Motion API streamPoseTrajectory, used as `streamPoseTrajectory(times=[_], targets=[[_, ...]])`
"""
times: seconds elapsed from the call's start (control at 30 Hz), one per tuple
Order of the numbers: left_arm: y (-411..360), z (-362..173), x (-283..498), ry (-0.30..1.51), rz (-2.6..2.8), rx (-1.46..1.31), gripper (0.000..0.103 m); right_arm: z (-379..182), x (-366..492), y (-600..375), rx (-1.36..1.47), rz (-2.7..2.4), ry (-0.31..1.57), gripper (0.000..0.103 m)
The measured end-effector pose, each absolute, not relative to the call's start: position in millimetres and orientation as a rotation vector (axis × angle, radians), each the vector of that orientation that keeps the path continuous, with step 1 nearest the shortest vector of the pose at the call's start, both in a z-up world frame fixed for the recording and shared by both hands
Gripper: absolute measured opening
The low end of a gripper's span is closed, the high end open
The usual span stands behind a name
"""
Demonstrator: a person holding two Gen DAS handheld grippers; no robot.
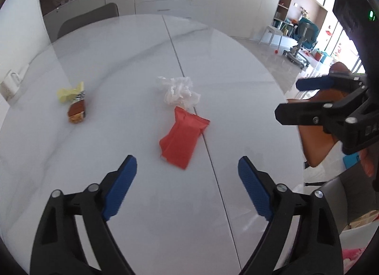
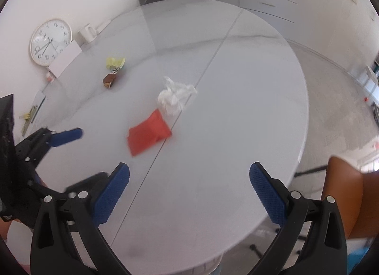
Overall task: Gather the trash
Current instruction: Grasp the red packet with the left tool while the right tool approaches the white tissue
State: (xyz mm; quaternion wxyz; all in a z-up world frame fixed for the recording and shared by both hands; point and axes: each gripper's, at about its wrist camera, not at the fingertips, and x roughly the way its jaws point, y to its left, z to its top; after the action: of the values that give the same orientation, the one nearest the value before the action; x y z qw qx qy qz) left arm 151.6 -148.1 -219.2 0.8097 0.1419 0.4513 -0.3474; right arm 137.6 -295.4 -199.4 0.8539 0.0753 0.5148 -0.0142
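On a white tabletop (image 1: 118,66), a light, crinkly red wrapper (image 1: 183,136) lies flat beside crumpled tissue (image 1: 180,92), best pinched by an edge, before the left hand-held gripper (image 1: 187,187) and right hand-held gripper (image 2: 189,194), both wide open and empty.

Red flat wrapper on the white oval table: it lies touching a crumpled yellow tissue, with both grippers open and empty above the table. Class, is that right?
Not quite. The crumpled tissue touching the red flat wrapper is white, not yellow, as the left wrist view shows. The rest stands: it lies on the white oval table, and the left gripper and right gripper are open and empty.
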Motion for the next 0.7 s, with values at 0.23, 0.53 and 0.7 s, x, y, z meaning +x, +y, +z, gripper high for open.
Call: streamPoseTrajectory(times=[0.23, 0.53, 0.7], targets=[[-186.2, -254.9, 184.1, 1.007, -0.669, 0.302, 0.076, -225.3, 196.7, -324.1, 0.078, 0.094, 1.112, 0.101], [-221.3, -275.8, 192.9, 1.038, -0.621, 0.361, 0.055, -252.3, 236.7, -355.7, 0.053, 0.242, 1.153, 0.101], [-220.6, -275.1, 198.2, 1.067, -0.599, 0.306, 0.044, -254.0, 250.2, -353.5, 0.071, 0.299, 1.136, 0.101]])
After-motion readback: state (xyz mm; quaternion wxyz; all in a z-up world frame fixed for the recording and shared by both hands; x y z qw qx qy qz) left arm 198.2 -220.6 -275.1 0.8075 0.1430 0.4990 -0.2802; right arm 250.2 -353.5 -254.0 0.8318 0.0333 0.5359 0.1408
